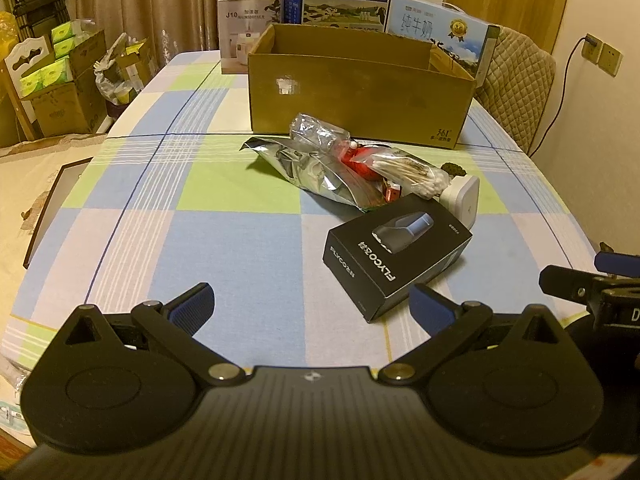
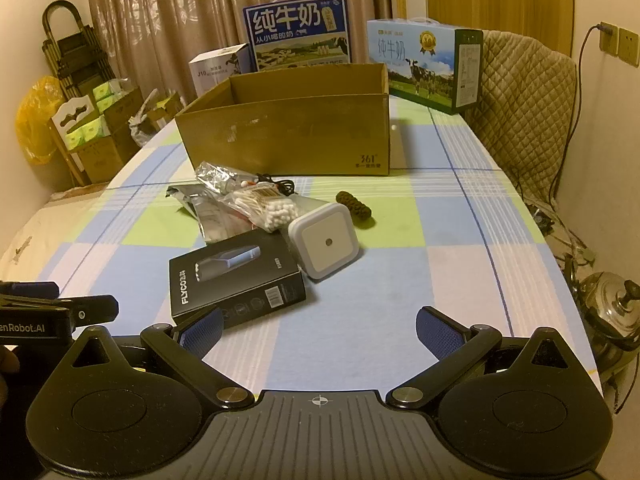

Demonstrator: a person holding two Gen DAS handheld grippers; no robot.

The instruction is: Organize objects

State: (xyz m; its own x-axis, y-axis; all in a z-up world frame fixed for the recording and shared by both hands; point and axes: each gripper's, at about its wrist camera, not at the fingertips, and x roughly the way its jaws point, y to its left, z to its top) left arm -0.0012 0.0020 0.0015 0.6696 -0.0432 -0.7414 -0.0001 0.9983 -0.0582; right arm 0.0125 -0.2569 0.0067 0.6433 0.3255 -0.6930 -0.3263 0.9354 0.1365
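Both claws stand wide open and hold nothing: the left gripper (image 1: 312, 308) and the right gripper (image 2: 319, 330) hover over the checked tablecloth (image 1: 224, 240). Between them and the open cardboard box (image 2: 288, 136) lies a heap: a black shaver box (image 2: 236, 280) nearest, a white night light (image 2: 326, 244), a cotton swab bag (image 2: 264, 204), a silver foil pouch (image 1: 316, 172). Milk cartons (image 2: 298, 32) stand behind the box.

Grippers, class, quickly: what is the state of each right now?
Left gripper: open, holding nothing.
Right gripper: open, holding nothing.
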